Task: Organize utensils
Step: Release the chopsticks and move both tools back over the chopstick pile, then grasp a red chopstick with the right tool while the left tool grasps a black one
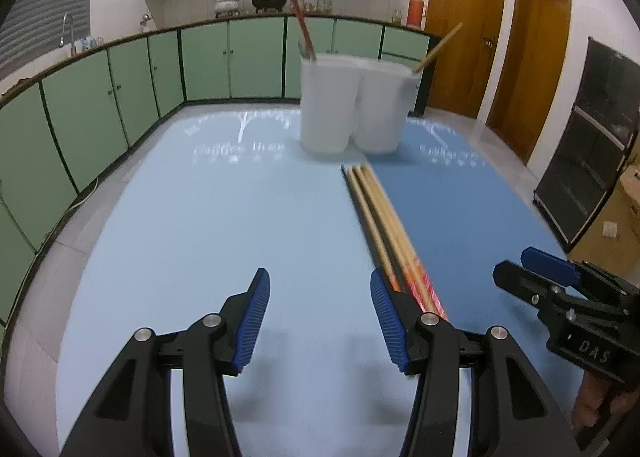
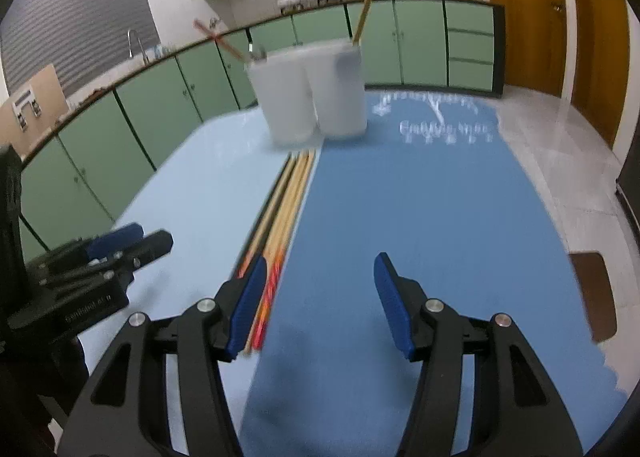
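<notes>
Several wooden chopsticks [image 1: 380, 217] with red-orange ends lie side by side along the seam of the light and dark blue mats; they also show in the right wrist view [image 2: 286, 205]. Two white cups stand behind them: the left cup [image 1: 329, 105] holds a red chopstick [image 1: 301, 23], the right cup [image 1: 384, 107] holds a tan chopstick [image 1: 438, 47]. My left gripper [image 1: 320, 313] is open and empty, just left of the chopsticks' near ends. My right gripper [image 2: 320, 297] is open and empty, just right of them; it also shows in the left wrist view [image 1: 516, 261].
The table carries a light blue mat [image 1: 200, 237] and a dark blue mat [image 2: 420, 217]. Green kitchen cabinets [image 1: 120, 97] run behind and to the left. Wooden doors [image 1: 460, 37] and a dark shelf unit [image 1: 592, 145] stand to the right. A brown stool [image 2: 592, 293] sits by the table's right edge.
</notes>
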`<state>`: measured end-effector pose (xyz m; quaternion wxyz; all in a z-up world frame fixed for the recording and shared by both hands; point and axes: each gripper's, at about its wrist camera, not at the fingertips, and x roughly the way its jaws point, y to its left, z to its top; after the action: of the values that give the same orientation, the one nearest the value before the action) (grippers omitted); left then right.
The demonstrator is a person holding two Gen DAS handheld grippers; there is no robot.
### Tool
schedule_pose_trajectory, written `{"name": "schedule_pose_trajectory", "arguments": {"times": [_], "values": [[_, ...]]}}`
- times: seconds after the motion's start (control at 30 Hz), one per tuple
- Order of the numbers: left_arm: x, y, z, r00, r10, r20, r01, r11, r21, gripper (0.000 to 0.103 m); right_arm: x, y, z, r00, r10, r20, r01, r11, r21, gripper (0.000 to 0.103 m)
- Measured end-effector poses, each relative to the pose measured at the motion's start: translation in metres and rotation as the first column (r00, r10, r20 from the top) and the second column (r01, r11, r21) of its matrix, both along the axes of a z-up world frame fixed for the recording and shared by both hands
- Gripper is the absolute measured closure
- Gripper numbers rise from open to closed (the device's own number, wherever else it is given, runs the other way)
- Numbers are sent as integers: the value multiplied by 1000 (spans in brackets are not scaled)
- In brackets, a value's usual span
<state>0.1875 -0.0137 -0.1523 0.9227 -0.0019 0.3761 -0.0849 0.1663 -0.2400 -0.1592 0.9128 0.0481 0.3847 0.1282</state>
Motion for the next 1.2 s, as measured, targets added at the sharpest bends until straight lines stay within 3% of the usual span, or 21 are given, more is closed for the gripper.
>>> {"name": "schedule_pose_trajectory", "arguments": {"times": [0.33, 0.77, 0.83, 1.0, 1.2], "values": [[-21, 0, -23, 999, 1, -52, -1, 1000, -3, 51, -30, 22, -28, 996, 71, -49, -74, 995, -66, 49], [-24, 0, -27, 998, -5, -67, 6, 1000, 2, 51, -30, 39, -31, 997, 75, -29, -78, 985, -153, 48], [-24, 0, -27, 998, -6, -68, 6, 1000, 4, 51, -27, 39, -31, 997, 66, -26, -69, 984, -166, 52], [-25, 0, -27, 998, -11, -68, 11, 1000, -1, 51, -21, 18, -30, 999, -9, -34, 4, 988, -152, 55], [-32, -10, -26, 995, -60, -75, 59, 998, -14, 51, -21, 14, -30, 999, 9, -35, -13, 992, -123, 55]]}}
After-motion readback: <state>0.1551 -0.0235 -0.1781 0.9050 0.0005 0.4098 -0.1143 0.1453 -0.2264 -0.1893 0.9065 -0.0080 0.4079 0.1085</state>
